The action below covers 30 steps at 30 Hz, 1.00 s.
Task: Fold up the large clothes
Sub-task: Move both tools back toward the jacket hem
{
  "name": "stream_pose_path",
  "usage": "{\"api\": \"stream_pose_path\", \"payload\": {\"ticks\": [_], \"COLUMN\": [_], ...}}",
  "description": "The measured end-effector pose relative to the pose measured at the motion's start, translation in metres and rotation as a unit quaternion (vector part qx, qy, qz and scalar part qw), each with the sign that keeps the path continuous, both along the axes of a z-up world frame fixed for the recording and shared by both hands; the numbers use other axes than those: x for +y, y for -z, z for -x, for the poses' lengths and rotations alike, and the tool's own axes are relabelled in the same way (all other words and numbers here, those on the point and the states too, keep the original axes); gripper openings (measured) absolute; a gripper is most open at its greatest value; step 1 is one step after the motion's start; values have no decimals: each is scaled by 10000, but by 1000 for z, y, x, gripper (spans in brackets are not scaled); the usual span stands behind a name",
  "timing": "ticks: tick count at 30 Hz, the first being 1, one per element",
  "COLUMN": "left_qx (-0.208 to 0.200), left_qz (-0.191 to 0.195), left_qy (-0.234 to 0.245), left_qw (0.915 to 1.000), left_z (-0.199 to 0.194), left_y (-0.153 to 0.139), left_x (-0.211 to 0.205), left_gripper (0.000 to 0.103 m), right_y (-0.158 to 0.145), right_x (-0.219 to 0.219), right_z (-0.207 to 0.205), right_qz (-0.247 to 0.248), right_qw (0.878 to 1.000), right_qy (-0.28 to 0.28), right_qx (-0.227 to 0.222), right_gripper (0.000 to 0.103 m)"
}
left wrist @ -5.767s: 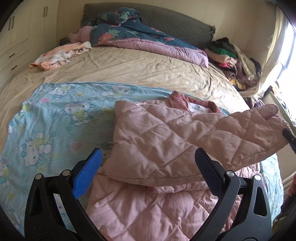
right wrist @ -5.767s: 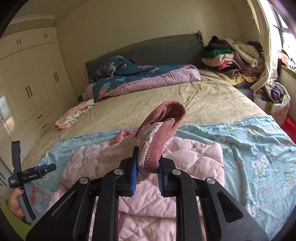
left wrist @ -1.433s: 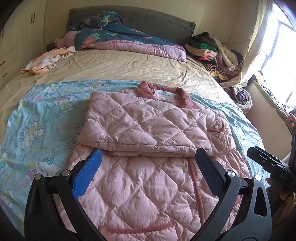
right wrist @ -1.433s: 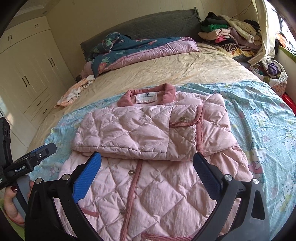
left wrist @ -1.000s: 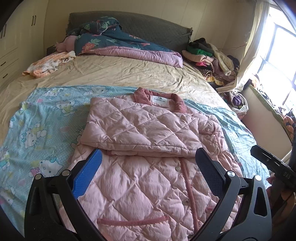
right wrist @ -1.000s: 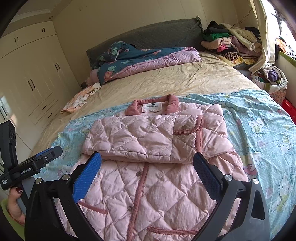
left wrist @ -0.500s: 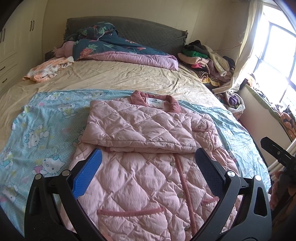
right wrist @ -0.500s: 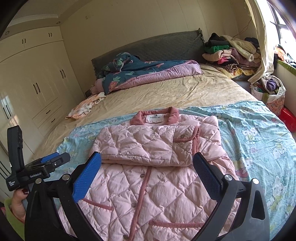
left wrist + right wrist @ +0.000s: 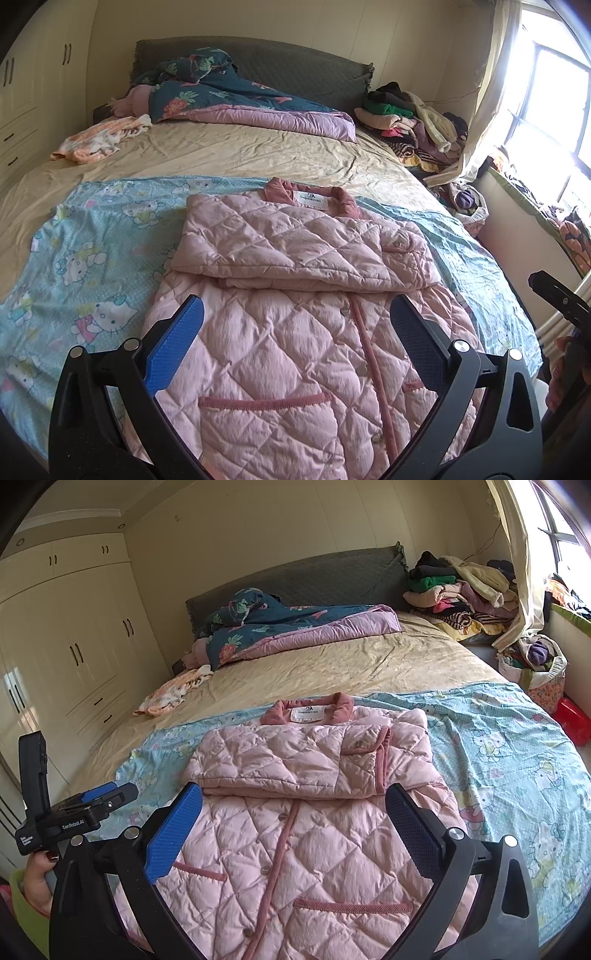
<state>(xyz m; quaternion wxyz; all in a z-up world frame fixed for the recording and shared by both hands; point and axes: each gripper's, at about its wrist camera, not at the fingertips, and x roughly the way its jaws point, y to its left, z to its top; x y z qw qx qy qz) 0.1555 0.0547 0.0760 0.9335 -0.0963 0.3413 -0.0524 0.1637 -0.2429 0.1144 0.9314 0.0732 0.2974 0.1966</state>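
With both sleeves folded across the pink quilted jacket (image 9: 295,332), lying lengthwise ahead, collar far; left hand-held gripper (image 9: 295,328) and right hand-held gripper (image 9: 293,812) spread wide, empty, equally near hem.

The pink jacket (image 9: 295,354) is puffy quilted cloth, matt, with ribbed darker-pink trim, lying on a thin printed cotton-looking sheet (image 9: 92,258) over a crinkly beige bedsheet (image 9: 240,151), and both grippers look like matt black plastic with dimpled blue pads (image 9: 173,830).
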Motion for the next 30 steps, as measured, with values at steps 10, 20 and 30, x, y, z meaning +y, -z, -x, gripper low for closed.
{"api": "stream_pose_path", "payload": {"ticks": [10,20,30], "left_qx": [86,200,285], "left_qz": [-10,-107,-250], "left_qy": [-29,-81,-121], "left_qw": [10000,9997,9992], "left_z": [14,29,48], "left_y": [16,38,60], "left_x": [0,-1,0], "left_gripper": [95,95,95], "right_y": [17,37,62], "right_x": [-2,-11,-19], "right_z": [12,22,35], "right_qz": [117,248,337], "right_qw": [9999,9994,9985], "right_qy": [-25,111,124], "right_qx": [97,216,423], "right_gripper": [99,99,99]}}
